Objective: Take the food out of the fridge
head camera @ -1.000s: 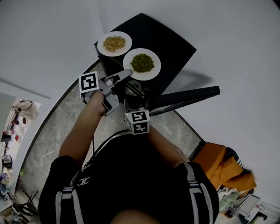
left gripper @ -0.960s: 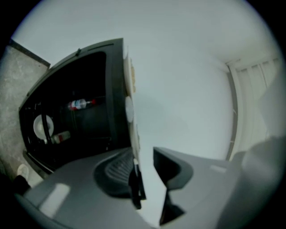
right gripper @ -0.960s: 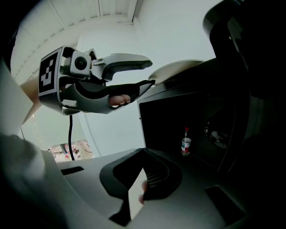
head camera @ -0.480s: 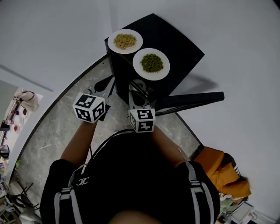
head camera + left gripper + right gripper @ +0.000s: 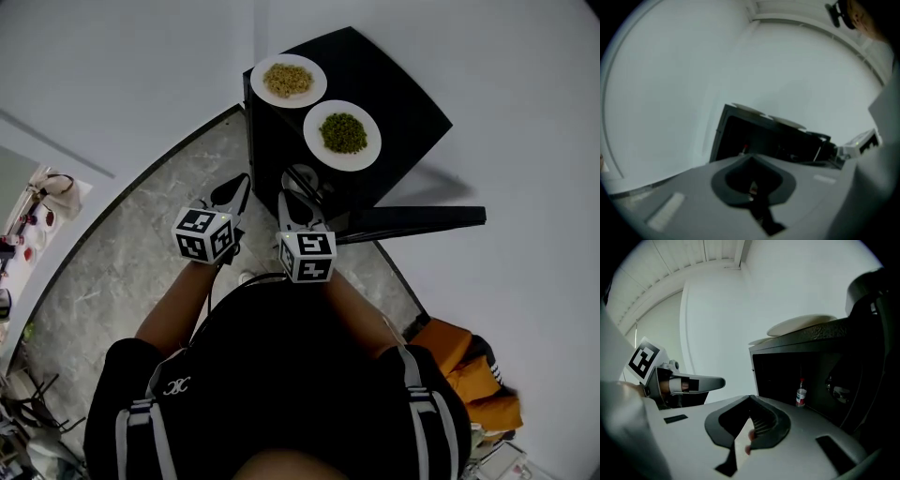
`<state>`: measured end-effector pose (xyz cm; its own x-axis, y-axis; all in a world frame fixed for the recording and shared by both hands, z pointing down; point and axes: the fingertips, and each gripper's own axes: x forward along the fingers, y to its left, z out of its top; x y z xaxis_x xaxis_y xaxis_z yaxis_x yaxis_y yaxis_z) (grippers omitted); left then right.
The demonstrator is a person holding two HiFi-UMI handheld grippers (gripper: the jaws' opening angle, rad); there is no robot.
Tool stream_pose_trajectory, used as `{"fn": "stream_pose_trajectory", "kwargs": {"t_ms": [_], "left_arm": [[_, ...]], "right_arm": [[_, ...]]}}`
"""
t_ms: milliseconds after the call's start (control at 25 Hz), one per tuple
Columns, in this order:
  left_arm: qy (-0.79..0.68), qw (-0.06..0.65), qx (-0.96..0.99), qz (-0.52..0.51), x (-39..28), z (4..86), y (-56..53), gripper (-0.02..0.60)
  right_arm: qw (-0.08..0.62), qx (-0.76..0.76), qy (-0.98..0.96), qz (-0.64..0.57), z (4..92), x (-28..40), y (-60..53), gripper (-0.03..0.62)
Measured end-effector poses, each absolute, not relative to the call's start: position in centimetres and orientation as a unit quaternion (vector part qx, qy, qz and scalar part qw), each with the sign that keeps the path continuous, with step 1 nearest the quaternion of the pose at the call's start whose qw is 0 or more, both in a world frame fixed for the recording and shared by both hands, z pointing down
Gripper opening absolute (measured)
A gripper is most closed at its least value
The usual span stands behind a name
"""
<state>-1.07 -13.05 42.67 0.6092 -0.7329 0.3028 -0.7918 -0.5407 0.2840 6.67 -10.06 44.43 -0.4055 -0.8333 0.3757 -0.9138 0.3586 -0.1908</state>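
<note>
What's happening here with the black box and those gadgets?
A person stands at a small black fridge with its door open. The left gripper and right gripper are both shut and empty. A plate of yellowish food and a plate of green food sit on top; a small bottle stands inside.

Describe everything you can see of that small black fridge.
The fridge is a small black box standing on the pale stone floor against a white wall. Its door is swung wide open. A plate of yellowish food and a plate of green food rest on top; in the dark inside stands a small red-capped bottle.
</note>
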Motion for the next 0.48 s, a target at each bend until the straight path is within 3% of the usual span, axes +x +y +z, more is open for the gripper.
{"fn": "stream_pose_trajectory", "kwargs": {"t_ms": [480], "left_arm": [[-0.444, 0.184, 0.870, 0.107, -1.9, 44.6, -11.7, 0.002]], "right_arm": [[0.132, 0.519, -0.821, 0.199, 46.3, 5.1, -9.1, -0.003]]}}
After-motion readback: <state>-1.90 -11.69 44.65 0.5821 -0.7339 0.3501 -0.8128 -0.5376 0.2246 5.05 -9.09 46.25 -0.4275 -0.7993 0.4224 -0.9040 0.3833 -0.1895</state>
